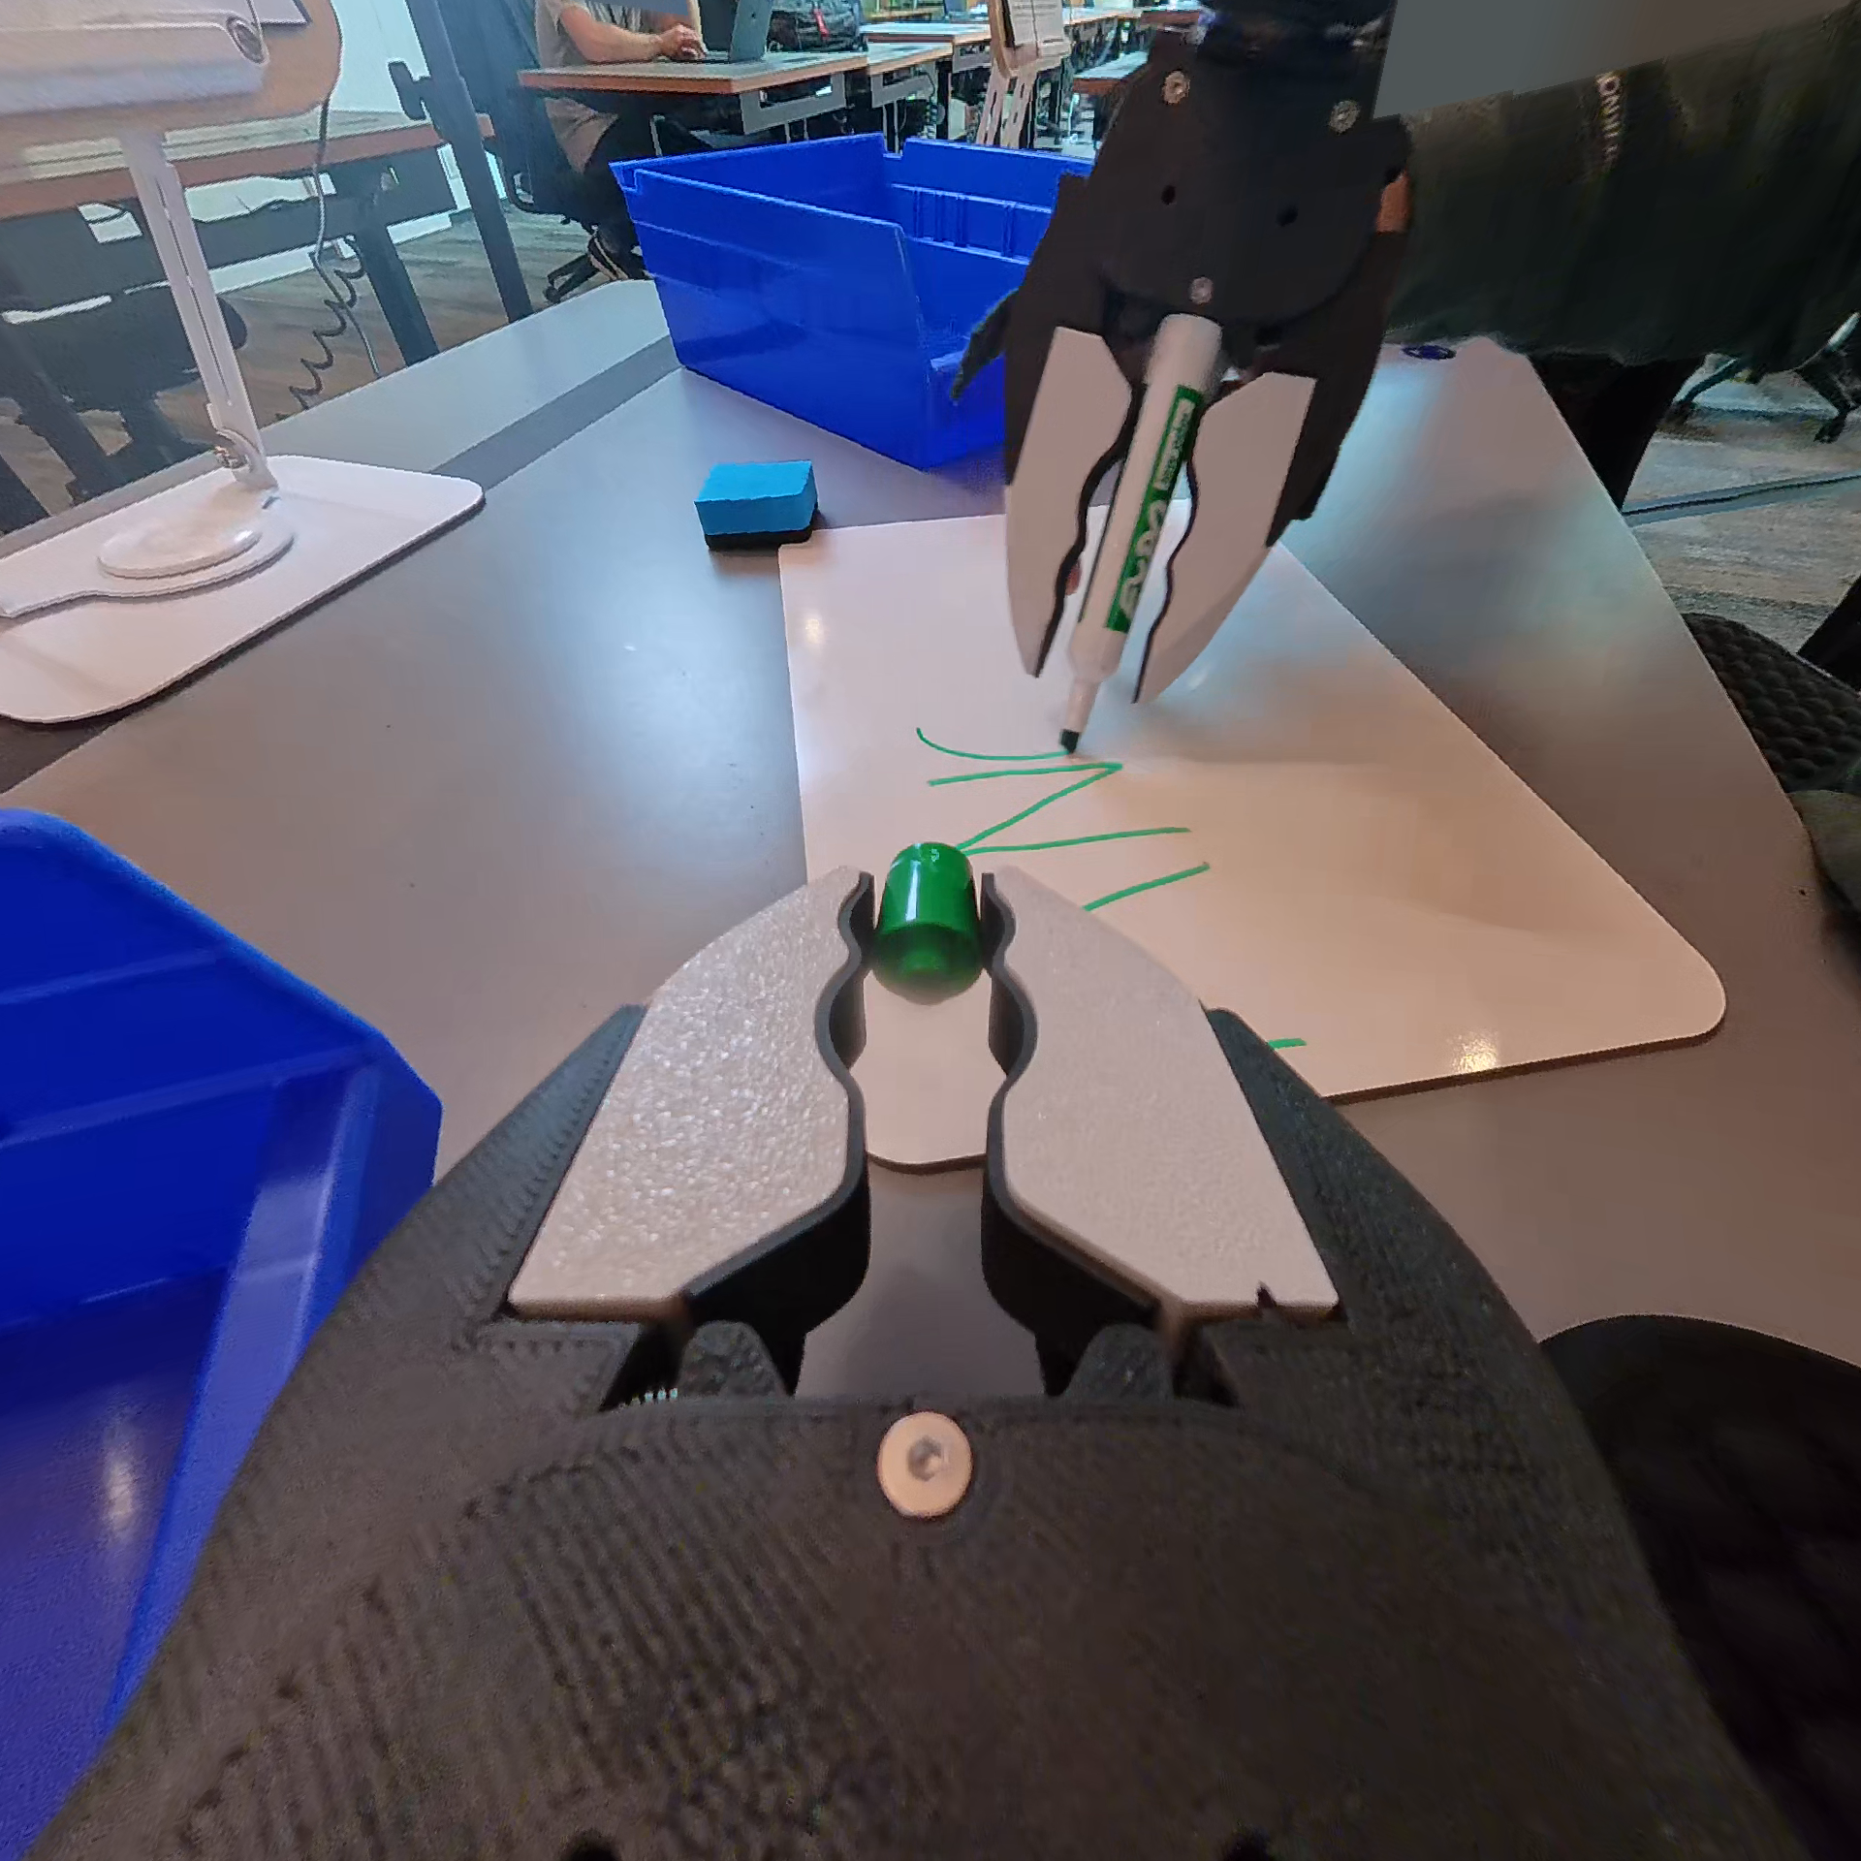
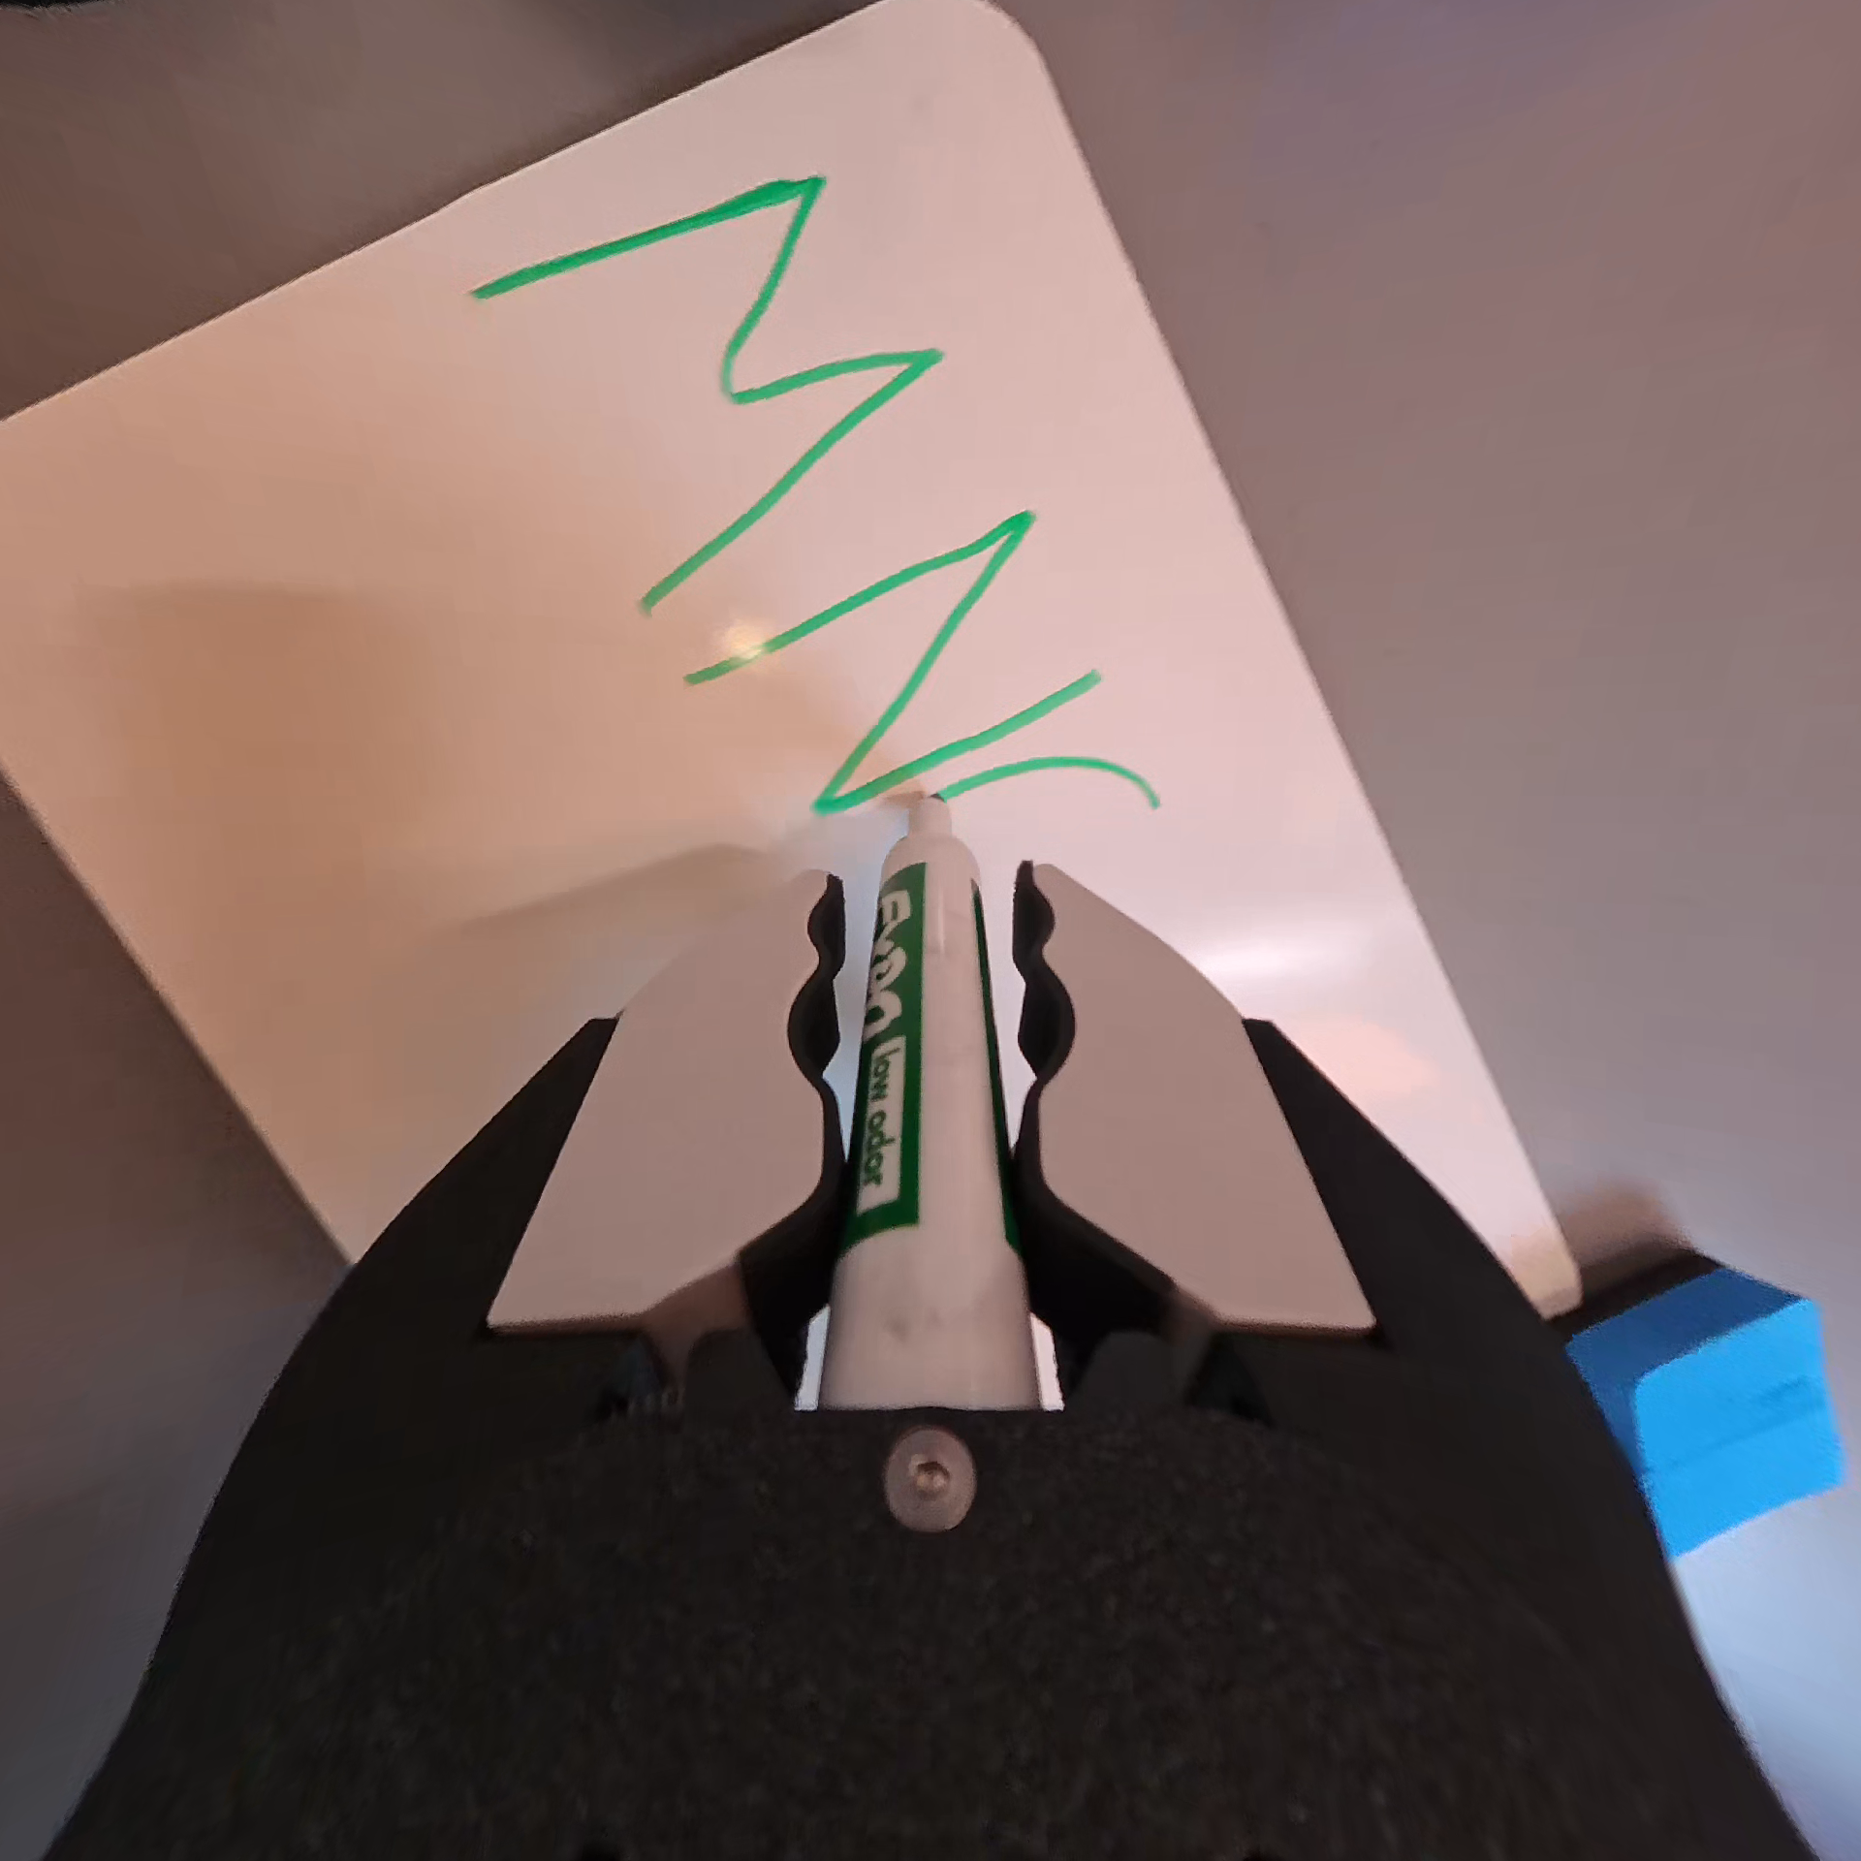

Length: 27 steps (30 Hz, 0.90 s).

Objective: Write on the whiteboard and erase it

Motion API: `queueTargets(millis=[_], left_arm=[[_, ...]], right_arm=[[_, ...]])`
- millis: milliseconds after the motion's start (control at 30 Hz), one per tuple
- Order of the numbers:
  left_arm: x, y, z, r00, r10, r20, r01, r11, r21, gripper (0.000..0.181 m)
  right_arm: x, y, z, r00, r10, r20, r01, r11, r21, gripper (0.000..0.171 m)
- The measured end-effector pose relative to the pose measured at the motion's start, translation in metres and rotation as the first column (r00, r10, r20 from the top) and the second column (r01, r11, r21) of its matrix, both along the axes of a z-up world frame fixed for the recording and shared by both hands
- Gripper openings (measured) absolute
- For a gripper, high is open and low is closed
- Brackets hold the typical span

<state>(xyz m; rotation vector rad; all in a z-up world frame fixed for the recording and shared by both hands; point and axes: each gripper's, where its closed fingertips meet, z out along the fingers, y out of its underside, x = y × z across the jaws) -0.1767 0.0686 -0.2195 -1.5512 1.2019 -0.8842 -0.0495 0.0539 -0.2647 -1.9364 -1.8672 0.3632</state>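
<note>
Right gripper (image 2: 926,886) clamps a white, green-labelled marker (image 2: 932,1088), tip touching the glossy round-cornered whiteboard (image 1: 1410,906) beside a green zigzag (image 2: 836,483). Left gripper (image 1: 924,886) pinches a smooth green cap (image 1: 924,926), seemingly above the board. A blue foam eraser (image 1: 755,498) sits on the grey tabletop (image 1: 504,806).

A grey table (image 1: 524,806) carries everything. Flat on it lies a white whiteboard (image 1: 1410,906) (green zigzag lines across it), with a blue eraser (image 1: 755,500) just beside its far corner. Two blue bins (image 1: 806,292) and a white lamp base (image 1: 201,574) also rest there.
</note>
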Motion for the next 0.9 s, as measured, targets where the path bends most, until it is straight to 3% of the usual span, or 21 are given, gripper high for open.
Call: queueTargets(millis=[167, 367, 633, 900], left_arm=[[0.001, -0.001, -0.001, 1.0, -0.003, -0.003, 0.003, 1.0, 0.001, 0.02], [0.001, -0.001, 0.0, 1.0, -0.001, -0.004, 0.001, 1.0, 0.006, 0.02], [0.0, 0.001, 0.001, 1.0, 0.001, 0.001, -0.001, 1.0, 0.006, 0.02], [0.0, 0.001, 0.003, 1.0, -0.001, 0.005, 0.0, 1.0, 0.007, 0.02]], right_arm=[[0.022, -0.016, 0.0, 0.999, -0.015, 0.042, 0.016, 1.0, -0.018, 0.033], [0.04, 0.008, 0.001, 0.995, -0.075, 0.06, 0.074, 0.997, 0.018, 0.033], [0.019, 0.047, 0.0, 0.997, -0.064, 0.039, 0.062, 0.997, 0.042, 0.033], [0.009, 0.049, 0.007, 0.998, -0.063, -0.021, 0.063, 0.998, 0.024, 0.033]])
